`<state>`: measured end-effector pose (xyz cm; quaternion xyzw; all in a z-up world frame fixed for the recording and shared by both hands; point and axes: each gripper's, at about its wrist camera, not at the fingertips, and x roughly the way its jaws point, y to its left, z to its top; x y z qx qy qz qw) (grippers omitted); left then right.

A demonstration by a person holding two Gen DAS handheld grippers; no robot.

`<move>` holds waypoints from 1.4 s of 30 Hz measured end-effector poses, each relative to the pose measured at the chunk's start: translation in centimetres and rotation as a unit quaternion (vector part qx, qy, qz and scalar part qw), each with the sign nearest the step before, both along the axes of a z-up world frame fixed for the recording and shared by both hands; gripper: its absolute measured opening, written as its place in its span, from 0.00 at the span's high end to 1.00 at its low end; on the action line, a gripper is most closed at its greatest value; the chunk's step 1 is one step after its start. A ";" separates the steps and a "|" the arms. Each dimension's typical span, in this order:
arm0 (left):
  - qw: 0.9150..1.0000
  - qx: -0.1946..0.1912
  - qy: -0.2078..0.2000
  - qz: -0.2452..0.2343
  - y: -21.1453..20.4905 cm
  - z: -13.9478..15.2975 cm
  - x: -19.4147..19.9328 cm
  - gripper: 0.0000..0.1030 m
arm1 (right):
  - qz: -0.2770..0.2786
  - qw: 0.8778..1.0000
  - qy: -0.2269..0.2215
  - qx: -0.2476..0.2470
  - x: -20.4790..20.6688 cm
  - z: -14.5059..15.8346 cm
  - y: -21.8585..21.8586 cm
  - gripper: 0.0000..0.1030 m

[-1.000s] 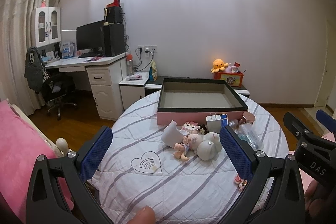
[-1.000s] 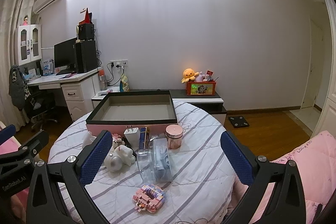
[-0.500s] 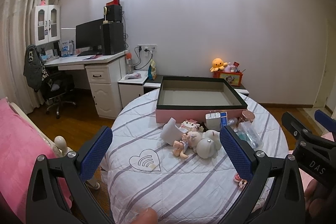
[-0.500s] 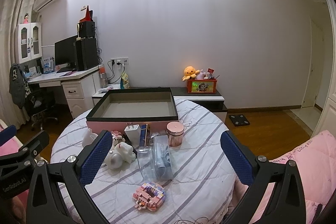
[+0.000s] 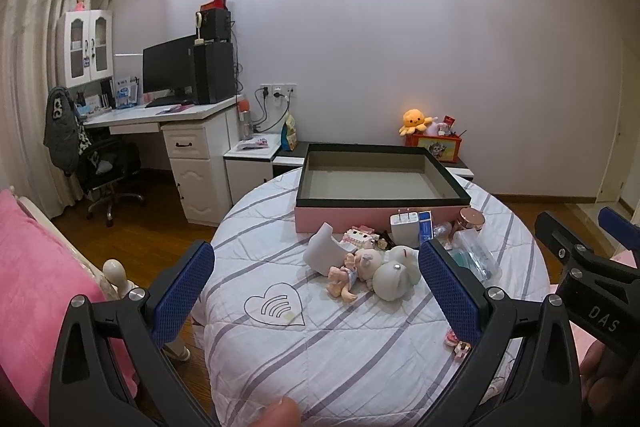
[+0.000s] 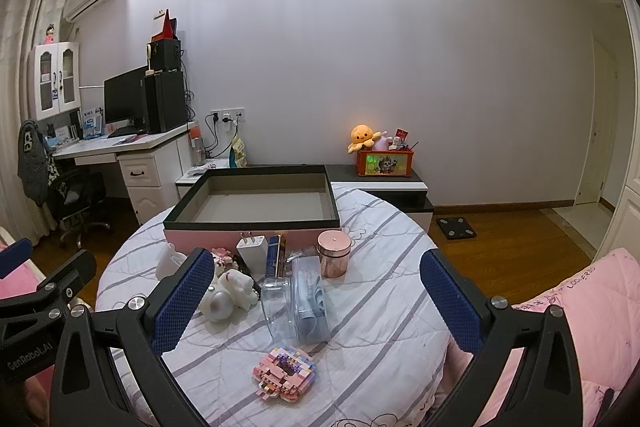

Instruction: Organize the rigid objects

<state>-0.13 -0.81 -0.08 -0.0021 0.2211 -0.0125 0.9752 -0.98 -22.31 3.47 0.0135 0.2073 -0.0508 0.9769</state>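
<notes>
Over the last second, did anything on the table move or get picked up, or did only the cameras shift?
Only the cameras shifted: both views pulled back and rose slightly, so the table looks a bit farther. Nothing was grasped or released. The left claw and right claw stay open and empty. The box, the toys, the charger and the pink brick model lie where they were.

My jaws carry blue dimpled pads, the table (image 6: pixel 380 307) wears a white cloth with grey stripes, the box (image 6: pixel 256 241) is pink-walled with a black rim and grey inside, the jar (image 6: pixel 334 253) is rose-gold, and the block figure (image 6: pixel 285 371) is pink-and-purple.
</notes>
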 end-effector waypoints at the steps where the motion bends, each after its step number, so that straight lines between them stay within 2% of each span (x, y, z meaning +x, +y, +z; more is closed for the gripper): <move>1: 1.000 0.000 0.000 0.000 0.0 0.0 -0.1 0.00 | 0.000 1.000 0.000 0.000 0.0 0.0 0.0 0.00; 28: 1.000 -0.002 0.013 -0.005 0.1 -1.1 0.9 0.00 | 0.001 1.000 0.014 0.006 0.8 -1.1 -0.7 0.00; 32: 1.000 0.000 0.027 -0.004 0.2 -2.2 2.0 0.00 | 0.009 1.000 0.024 0.010 1.6 -1.9 -1.1 0.00; 42: 0.995 -0.008 0.095 -0.028 -0.6 -7.6 6.0 0.00 | 0.043 0.994 0.097 0.014 5.6 -6.5 -2.1 0.00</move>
